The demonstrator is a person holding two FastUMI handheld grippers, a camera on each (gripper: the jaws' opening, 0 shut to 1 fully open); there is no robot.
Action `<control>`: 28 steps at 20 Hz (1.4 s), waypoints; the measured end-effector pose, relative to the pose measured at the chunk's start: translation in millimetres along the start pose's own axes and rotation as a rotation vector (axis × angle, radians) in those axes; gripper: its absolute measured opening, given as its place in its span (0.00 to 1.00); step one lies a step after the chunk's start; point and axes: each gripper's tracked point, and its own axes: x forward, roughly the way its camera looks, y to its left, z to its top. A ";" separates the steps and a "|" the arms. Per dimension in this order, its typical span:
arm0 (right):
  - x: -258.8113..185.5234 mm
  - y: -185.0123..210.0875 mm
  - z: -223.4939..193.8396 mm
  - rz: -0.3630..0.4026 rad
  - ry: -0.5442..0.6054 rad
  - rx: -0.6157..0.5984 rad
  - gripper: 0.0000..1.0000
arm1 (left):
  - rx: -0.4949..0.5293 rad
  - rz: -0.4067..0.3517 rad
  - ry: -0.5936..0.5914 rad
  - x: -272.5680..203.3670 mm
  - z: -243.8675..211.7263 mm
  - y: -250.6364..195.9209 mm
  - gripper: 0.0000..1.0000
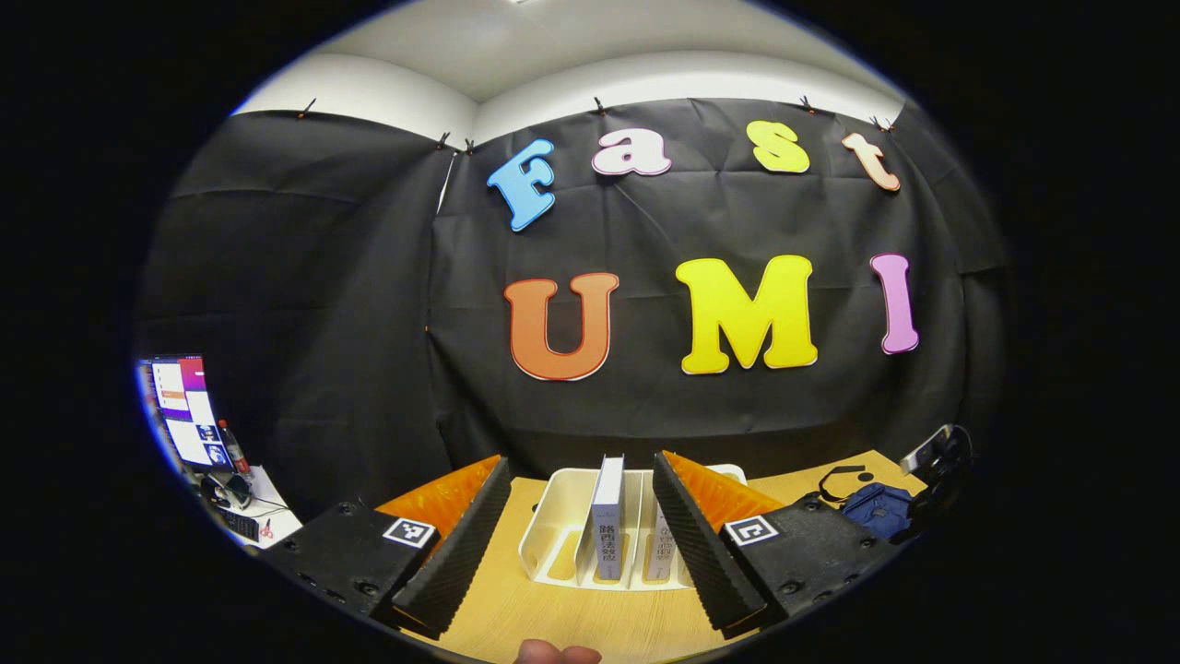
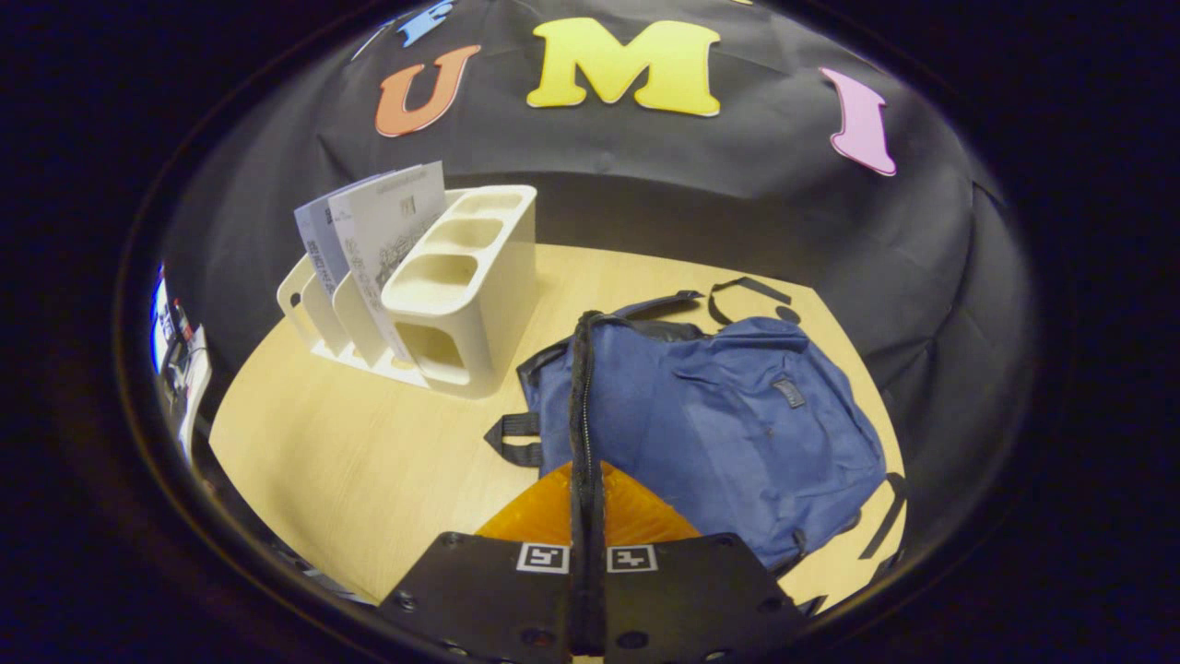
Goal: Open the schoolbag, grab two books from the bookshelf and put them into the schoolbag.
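A white bookshelf rack (image 1: 553,530) stands on the table straight ahead of my left gripper (image 1: 581,459), which is open with its fingers on either side of the rack's front. Two books stand upright in it: one with a grey spine (image 1: 608,526) and a white one (image 1: 656,553) beside it. In the right gripper view the blue schoolbag (image 2: 737,415) lies flat on the table. My right gripper (image 2: 585,470) is shut on the bag's black zip edge (image 2: 583,387), holding it lifted. The rack (image 2: 470,295) with both books (image 2: 392,231) is to the bag's left.
The wooden table (image 2: 369,461) has bare room in front of the rack. A side desk with a monitor (image 1: 184,410) and a bottle (image 1: 230,447) stands far left. A thumb (image 1: 553,653) shows at the bottom edge. Black straps (image 2: 747,288) trail behind the bag.
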 end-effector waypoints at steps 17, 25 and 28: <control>-71.2 -201.7 67.1 -0.125 -0.066 0.034 0.00 | -0.097 -0.225 0.294 101.4 -14.4 -97.4 0.98; -79.4 -255.5 79.3 -0.159 -0.075 0.066 0.00 | -0.032 -0.339 0.672 168.0 -67.9 -121.8 0.98; -79.4 -259.0 78.8 -0.155 -0.073 0.072 0.00 | 0.008 -0.350 0.824 184.4 -97.2 -119.2 0.98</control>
